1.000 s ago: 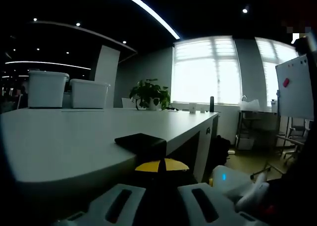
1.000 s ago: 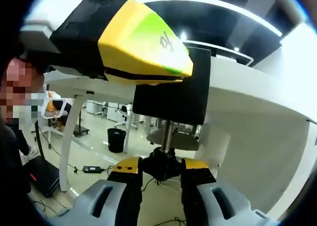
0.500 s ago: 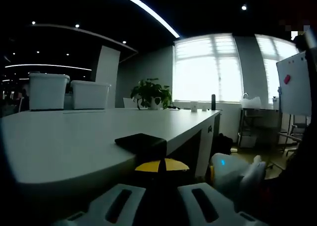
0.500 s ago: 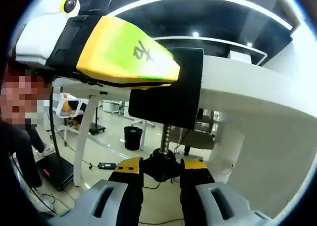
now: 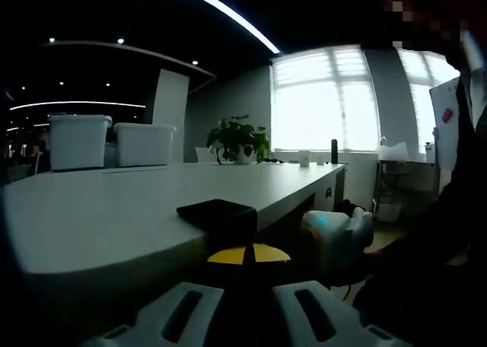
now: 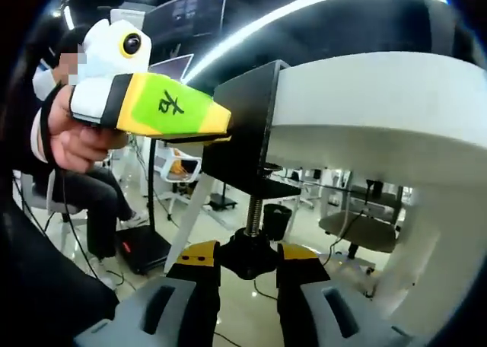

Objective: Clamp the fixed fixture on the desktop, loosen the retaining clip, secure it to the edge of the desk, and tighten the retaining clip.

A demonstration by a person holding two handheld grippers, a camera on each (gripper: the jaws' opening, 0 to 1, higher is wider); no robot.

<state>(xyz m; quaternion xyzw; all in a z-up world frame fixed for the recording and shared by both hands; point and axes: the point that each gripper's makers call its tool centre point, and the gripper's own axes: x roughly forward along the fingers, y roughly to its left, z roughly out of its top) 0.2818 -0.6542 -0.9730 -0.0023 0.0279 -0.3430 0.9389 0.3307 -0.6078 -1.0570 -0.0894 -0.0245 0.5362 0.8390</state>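
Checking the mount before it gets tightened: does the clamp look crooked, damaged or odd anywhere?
Nothing stands out. The black clamp sits square over the desk edge, its screw runs straight down to the knob, held by the right tongs.

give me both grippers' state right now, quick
Left gripper: shut on the black clamp at the desk edge.
Right gripper: shut on the clamp's screw knob.

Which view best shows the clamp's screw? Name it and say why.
The right gripper view. There the threaded screw rises from the black knob held between the right gripper jaws, up to the black clamp. The left gripper view shows the clamp's top plate on the desk.
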